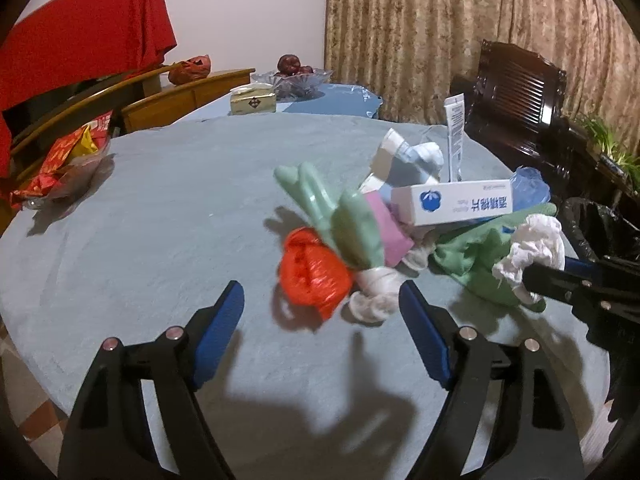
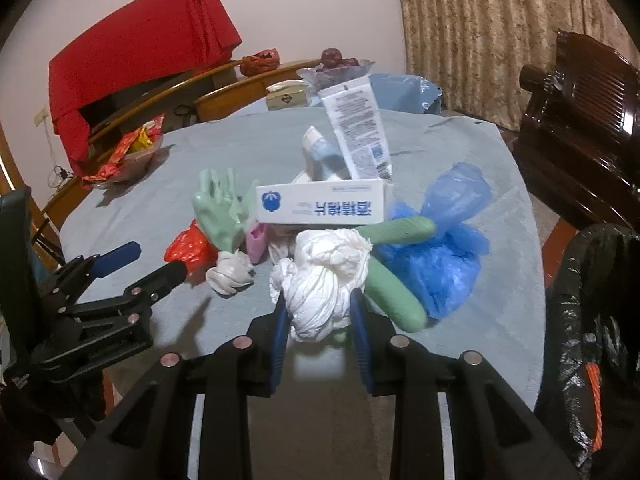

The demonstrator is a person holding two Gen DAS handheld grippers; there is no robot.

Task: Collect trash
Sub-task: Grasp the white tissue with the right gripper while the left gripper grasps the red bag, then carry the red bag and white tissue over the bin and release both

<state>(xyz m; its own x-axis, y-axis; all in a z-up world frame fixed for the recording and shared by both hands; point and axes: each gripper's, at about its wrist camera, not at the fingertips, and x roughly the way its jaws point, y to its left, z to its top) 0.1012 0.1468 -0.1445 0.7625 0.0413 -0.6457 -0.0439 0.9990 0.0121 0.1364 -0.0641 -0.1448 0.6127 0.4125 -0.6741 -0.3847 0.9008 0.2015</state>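
Observation:
A heap of trash lies on the grey-blue tablecloth (image 1: 180, 200): a red plastic bag (image 1: 312, 276), a green rubber glove (image 1: 332, 216), a white box with blue print (image 2: 320, 204), a white tube (image 2: 358, 128) and a blue plastic bag (image 2: 444, 240). My right gripper (image 2: 320, 304) is shut on a crumpled white wad (image 2: 324, 280) at the near side of the heap. The left wrist view shows that wad (image 1: 528, 248) at the right. My left gripper (image 1: 322, 296) stands open just before the red bag, with nothing between its pads.
A black trash bag (image 2: 592, 320) hangs open off the table's right edge, beside a dark wooden chair (image 1: 516, 88). A bowl of red snack packets (image 1: 64, 168) sits far left. A tissue box (image 1: 252, 100) and a glass fruit bowl (image 1: 296, 76) stand at the back.

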